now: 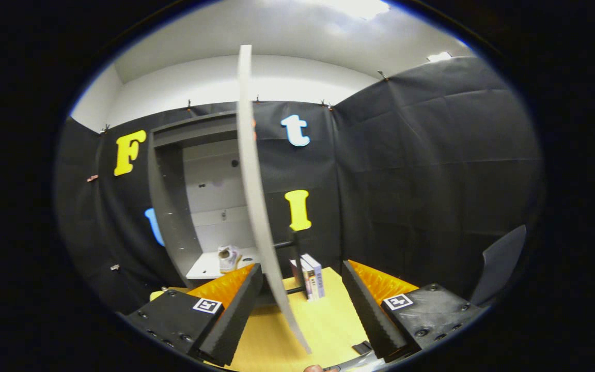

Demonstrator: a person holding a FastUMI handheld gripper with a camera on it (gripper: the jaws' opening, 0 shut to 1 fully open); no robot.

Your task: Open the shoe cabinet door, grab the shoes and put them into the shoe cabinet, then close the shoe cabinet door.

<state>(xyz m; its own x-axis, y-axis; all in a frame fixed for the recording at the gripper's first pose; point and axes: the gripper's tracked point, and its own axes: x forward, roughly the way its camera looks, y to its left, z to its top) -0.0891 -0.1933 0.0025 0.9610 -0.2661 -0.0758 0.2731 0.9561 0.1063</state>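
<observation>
With a shoe [228,258] shelved inside, the cabinet door [254,196] was seen edge-on between the spread fingers of the gripper [301,310]; closing was judged next, needing a sideways push.

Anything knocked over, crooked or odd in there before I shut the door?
Nothing stands out. The shoe sits upright on the cabinet shelf, the door stands open edge-on between the open tongs without touching either finger, and the books stand upright on the table beyond them.
</observation>
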